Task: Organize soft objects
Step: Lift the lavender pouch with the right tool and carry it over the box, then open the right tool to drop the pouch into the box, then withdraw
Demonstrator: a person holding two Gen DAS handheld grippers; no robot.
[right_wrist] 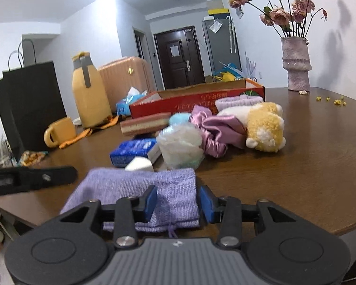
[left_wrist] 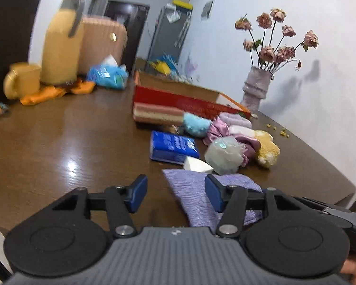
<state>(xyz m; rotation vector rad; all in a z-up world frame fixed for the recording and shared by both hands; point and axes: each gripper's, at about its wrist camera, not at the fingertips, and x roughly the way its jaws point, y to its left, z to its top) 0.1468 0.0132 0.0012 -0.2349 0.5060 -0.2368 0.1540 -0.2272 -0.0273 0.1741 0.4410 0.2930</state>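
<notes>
A purple cloth pouch [right_wrist: 140, 187] lies on the brown table near its front edge; it also shows in the left wrist view [left_wrist: 197, 190]. My right gripper [right_wrist: 176, 204] is open, its blue pads either side of the pouch's right end. My left gripper [left_wrist: 175, 193] is open just left of the pouch. Behind lie a white sponge wedge [right_wrist: 140, 165], a blue tissue pack [right_wrist: 133, 150], a mesh bath puff [right_wrist: 180, 147], a pink satin scrunchie [right_wrist: 216, 130], a yellow plush toy [right_wrist: 264, 128], a striped sponge [right_wrist: 144, 123] and a red cardboard box [right_wrist: 194, 101].
A yellow thermos [right_wrist: 87, 92], yellow mug [right_wrist: 59, 131] and black paper bag [right_wrist: 28, 104] stand at the back left. A vase of dried roses [right_wrist: 295, 64] stands at the back right near the wall. The left gripper's finger [right_wrist: 30, 178] shows at the left.
</notes>
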